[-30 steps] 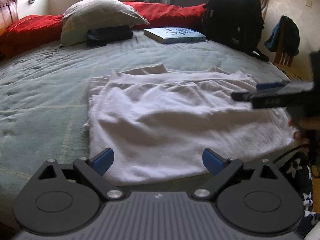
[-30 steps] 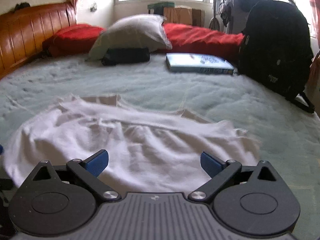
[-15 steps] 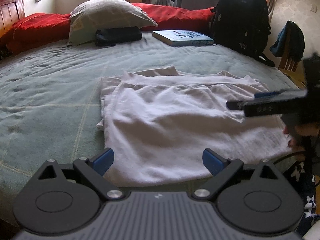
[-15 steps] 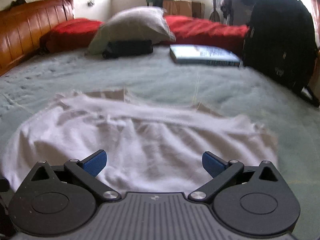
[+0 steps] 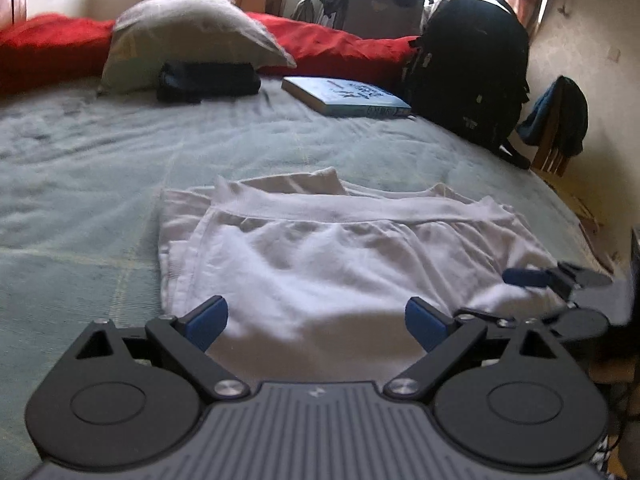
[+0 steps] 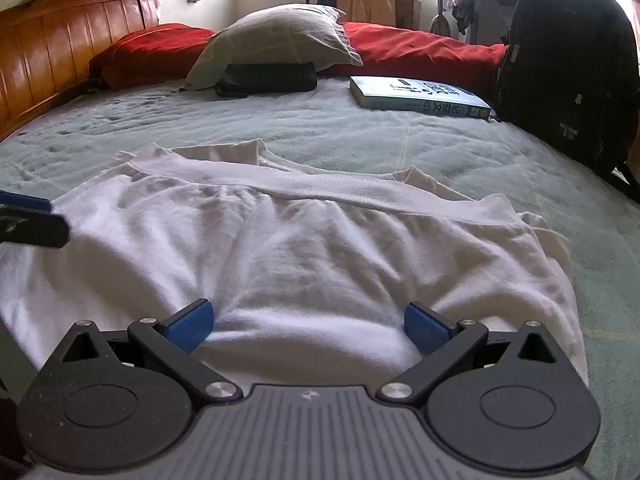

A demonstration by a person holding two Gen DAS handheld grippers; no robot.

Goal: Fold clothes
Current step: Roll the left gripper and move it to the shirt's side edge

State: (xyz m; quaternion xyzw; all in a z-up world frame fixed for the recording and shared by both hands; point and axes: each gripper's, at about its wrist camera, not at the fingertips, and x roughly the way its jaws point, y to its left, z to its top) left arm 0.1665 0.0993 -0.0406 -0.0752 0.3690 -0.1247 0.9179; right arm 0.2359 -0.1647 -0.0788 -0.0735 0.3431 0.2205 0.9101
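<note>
Bed (image 6: 360,136): green cover, a flat work surface; black backpack (image 6: 568,60) at 1 o'clock, pillow (image 6: 280,36) at 12, book (image 6: 416,98) beside it. White garment (image 6: 280,248): centre, doubled over so its ribbed hem lies across the far side, seemingly partway folded. Left gripper (image 5: 316,320) and right gripper (image 6: 308,322): at 6 o'clock over the garment's near edge, fingers spread wide, holding nothing, likely poised to grasp it.

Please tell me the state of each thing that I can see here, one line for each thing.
White garment: partly folded, lying flat on the bed, wrinkled.
Left tongs: open, holding nothing, at the garment's near edge.
Right tongs: open, holding nothing, at the garment's near edge.
Book: closed, lying flat.
Backpack: upright on the bed.
Pillow: propped on a black pouch.
</note>
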